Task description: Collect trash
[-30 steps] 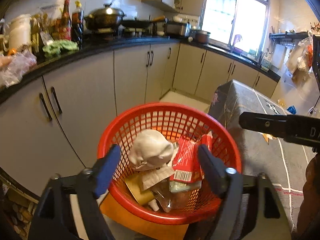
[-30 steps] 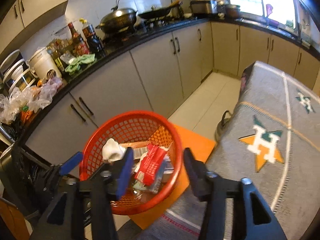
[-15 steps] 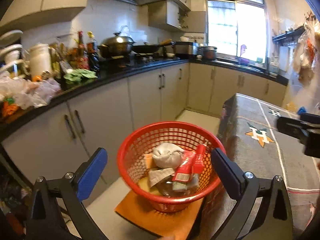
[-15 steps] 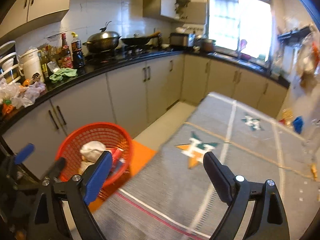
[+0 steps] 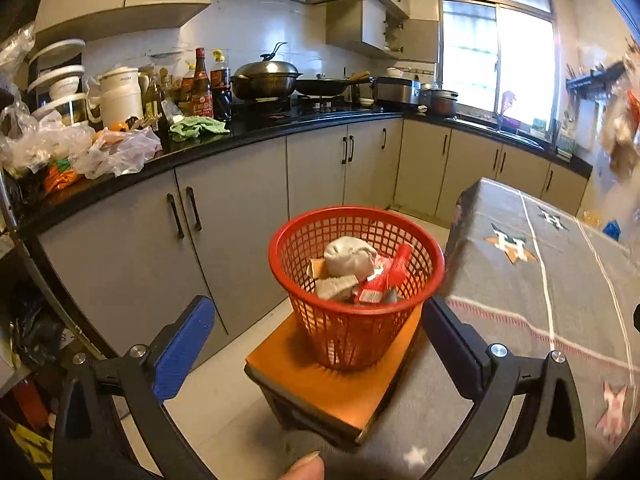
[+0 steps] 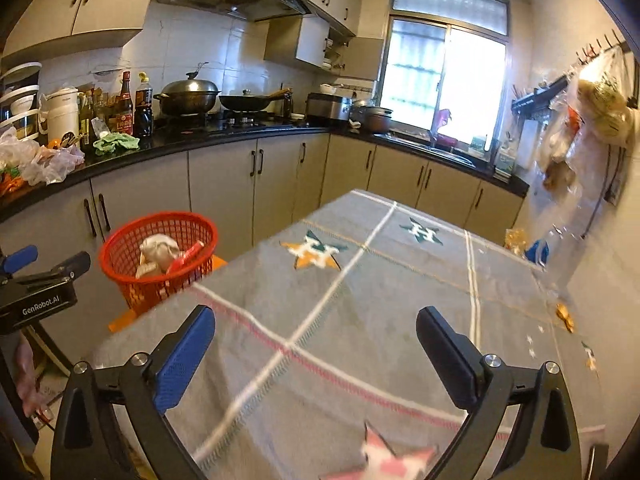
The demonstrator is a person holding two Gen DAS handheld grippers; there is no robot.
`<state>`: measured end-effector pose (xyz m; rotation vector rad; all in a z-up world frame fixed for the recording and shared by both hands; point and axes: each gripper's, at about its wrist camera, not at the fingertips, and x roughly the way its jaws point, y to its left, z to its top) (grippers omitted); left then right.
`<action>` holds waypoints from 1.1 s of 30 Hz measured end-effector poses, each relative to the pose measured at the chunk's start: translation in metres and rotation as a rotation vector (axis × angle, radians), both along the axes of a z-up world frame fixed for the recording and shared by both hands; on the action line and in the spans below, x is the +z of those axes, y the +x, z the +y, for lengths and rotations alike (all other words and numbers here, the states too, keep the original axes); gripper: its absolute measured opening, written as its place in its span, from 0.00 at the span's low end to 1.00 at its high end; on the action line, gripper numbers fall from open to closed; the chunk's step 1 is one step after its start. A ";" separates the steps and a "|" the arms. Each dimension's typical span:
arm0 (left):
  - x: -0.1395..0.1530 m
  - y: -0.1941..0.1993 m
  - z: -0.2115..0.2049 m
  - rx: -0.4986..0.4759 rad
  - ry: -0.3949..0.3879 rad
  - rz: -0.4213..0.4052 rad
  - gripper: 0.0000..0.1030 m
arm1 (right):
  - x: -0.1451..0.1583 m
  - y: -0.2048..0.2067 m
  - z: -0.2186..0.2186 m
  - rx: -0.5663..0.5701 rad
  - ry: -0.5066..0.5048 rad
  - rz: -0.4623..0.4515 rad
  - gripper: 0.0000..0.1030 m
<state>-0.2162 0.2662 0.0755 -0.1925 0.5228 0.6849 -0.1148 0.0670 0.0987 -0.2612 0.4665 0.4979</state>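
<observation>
1. Table (image 6: 400, 300): covered by a grey cloth with star emblems and stripes; takes up the right of both views.
2. Counter (image 5: 280, 128): black top over grey cabinets, holding a wok (image 5: 266, 80), bottles, a green rag (image 5: 198, 126) and plastic bags.
3. Stool (image 5: 332, 380): orange top, beside the table's left edge.
4. Basket (image 5: 356, 292): red mesh, upright on the stool, holding a crumpled grey wad (image 5: 348, 258) and a red wrapper (image 5: 384, 280).
5. Left gripper (image 5: 316, 344): jaws have just spread wide, nothing between them; the basket lies beyond.
6. Right gripper (image 6: 316, 356): jaws have just been opening, spread wide, empty, above the cloth.
</observation>
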 end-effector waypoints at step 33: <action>-0.013 -0.023 -0.090 -0.080 0.180 0.004 1.00 | -0.025 -0.044 -0.051 -0.122 -0.014 0.059 0.99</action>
